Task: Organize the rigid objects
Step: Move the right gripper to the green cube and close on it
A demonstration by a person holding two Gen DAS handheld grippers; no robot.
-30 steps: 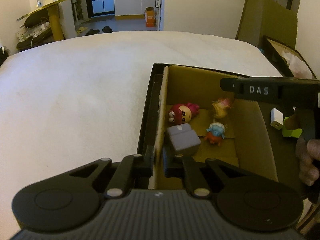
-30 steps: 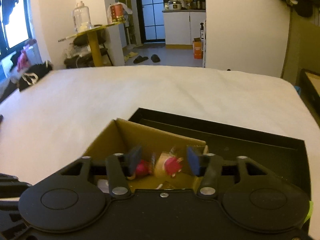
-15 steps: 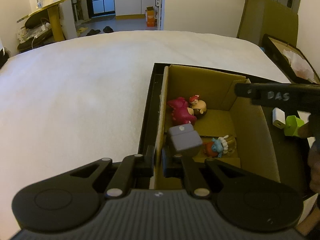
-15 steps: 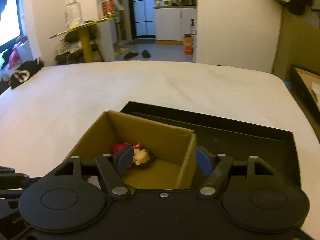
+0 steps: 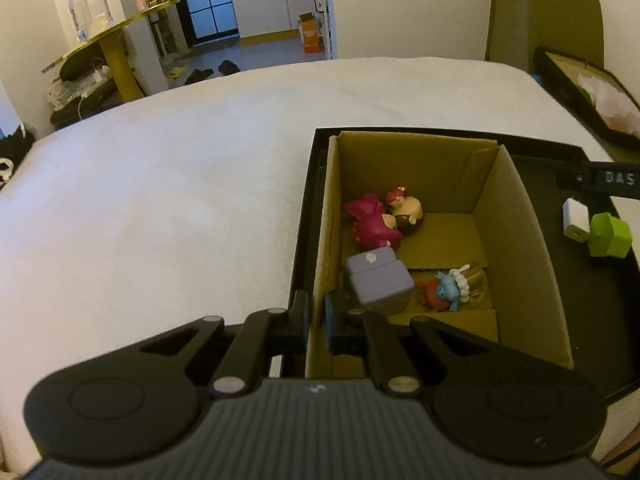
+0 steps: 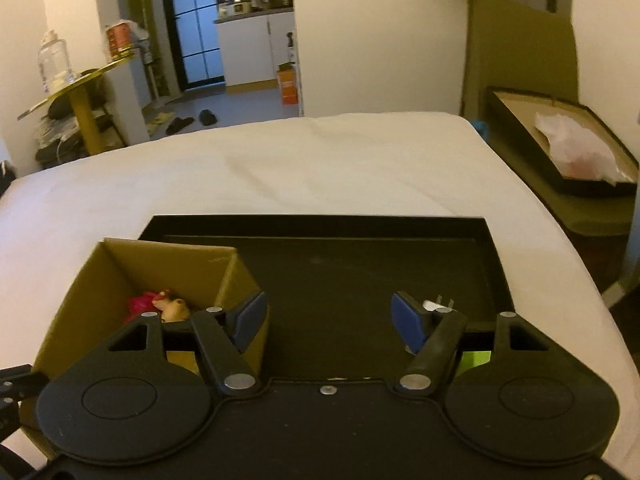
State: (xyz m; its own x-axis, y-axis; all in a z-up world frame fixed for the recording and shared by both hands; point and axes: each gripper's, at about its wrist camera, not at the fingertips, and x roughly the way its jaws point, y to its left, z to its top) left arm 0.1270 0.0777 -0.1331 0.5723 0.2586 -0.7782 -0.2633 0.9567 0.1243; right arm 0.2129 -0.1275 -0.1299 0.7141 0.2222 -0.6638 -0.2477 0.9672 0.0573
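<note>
Open-top cardboard box (image 5: 516, 240) sitting in left end of shallow black tray (image 6: 360, 264), tray on white bed (image 5: 160, 200). Box: plain brown corrugated, rectangular, bottom flaps showing seams.

Inside box, far left corner: magenta dino-like figurine (image 5: 372, 222) touching a tan round-headed figurine with red cap (image 5: 406, 208). Near left: grey-lilac rectangular block (image 5: 378, 278), matte, white dot on top, close to left wall. Right of block, just beside it: small figurine, blue head, red body, white frill (image 5: 446, 290), lying on its side next to something clear or amber; too small to make out.

Tray floor outside box, right side: white wall charger (image 5: 576, 220), glossy, prongs visible in right wrist view, touching a lime-green cube (image 5: 610, 236) with rounded edges. Rest of tray floor matte black.

Left tool (image 5: 316, 316) clenched on box's left wall, near corner; one finger outside, one inside, cardboard edge pinched between.

Right tool (image 6: 328, 318) released, blue pads (image 6: 248, 314) spread wide, nothing between them. Hovering over tray floor; left pad just beside box's right wall, right pad near charger. Charger and green cube partly hidden behind right finger linkage in that view.

Second black tray (image 6: 560, 152) off bed at right, crumpled pale plastic inside.
</note>
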